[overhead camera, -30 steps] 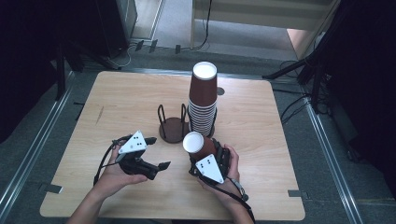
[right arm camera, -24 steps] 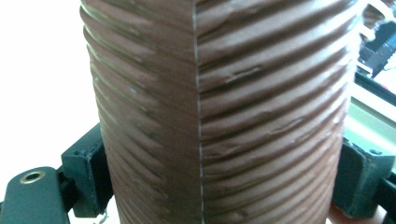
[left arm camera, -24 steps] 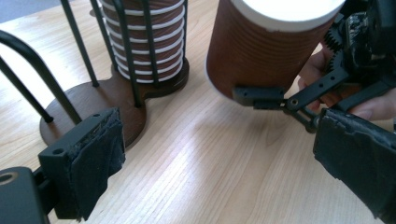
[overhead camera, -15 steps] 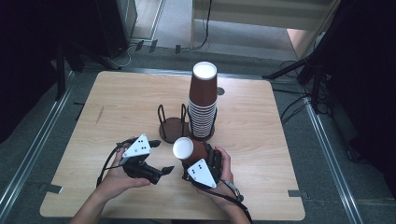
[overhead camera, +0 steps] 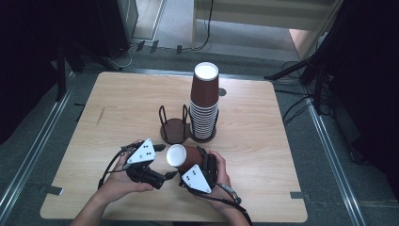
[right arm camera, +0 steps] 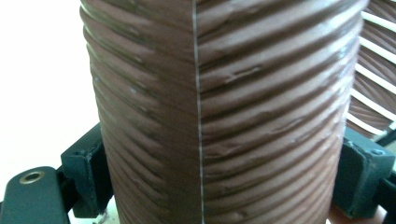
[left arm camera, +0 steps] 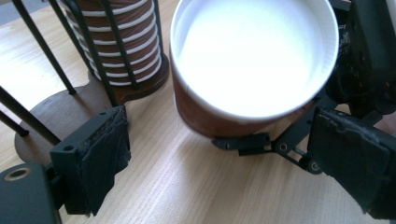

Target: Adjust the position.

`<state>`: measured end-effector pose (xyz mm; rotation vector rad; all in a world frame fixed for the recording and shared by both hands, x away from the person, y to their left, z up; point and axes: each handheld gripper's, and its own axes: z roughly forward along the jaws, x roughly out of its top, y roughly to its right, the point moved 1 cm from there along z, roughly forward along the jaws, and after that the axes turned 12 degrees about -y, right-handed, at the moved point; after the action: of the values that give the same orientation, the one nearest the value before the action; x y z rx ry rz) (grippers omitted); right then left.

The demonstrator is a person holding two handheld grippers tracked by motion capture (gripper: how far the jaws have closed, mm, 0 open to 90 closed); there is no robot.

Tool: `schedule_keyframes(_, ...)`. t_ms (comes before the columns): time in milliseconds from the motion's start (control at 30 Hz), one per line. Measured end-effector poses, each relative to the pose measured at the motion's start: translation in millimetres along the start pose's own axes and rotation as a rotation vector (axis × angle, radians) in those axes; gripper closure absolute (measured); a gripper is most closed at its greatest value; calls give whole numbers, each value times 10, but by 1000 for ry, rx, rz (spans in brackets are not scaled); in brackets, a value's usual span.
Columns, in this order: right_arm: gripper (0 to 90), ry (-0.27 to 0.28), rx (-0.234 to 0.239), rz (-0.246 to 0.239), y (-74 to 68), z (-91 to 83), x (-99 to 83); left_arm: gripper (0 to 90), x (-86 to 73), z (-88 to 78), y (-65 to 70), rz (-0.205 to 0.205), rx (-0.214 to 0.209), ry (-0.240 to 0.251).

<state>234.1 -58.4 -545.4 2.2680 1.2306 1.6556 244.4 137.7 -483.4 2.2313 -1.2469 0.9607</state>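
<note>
A brown ribbed paper cup [overhead camera: 178,156] with a white inside is held tilted in my right gripper [overhead camera: 196,160], its mouth turned toward my left gripper [overhead camera: 165,162]. In the right gripper view the cup [right arm camera: 219,102] sits between both jaws of the right gripper [right arm camera: 219,186], which press its sides. In the left gripper view the cup mouth [left arm camera: 254,56] faces the camera just beyond my left gripper [left arm camera: 219,168]. Its jaws have just been closing somewhat and stand apart with nothing between them. A tall stack of the same cups [overhead camera: 204,106] stands in a wire holder.
The dark wooden holder base [overhead camera: 174,131] has an empty wire ring to the left of the stack. The holder [left arm camera: 70,100] lies close ahead of the left gripper's left jaw. The wooden table [overhead camera: 263,141] has bare room to the left and right.
My right gripper has carried the cup left and toward the person, tipping its mouth toward the left gripper. The left gripper has shifted slightly right, closer to the cup.
</note>
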Motion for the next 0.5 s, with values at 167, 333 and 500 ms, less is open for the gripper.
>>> schedule_keyframes(167,120,2,17,-19,-40,2,7,74,3,17,47,41,-4,-5)
schedule_keyframes(333,120,0,21,-46,-81,-1,7,111,-2,28,70,61,-7,-6)
schedule_keyframes(500,120,5,42,-72,-140,-2,14,143,-4,30,87,76,-11,-8)
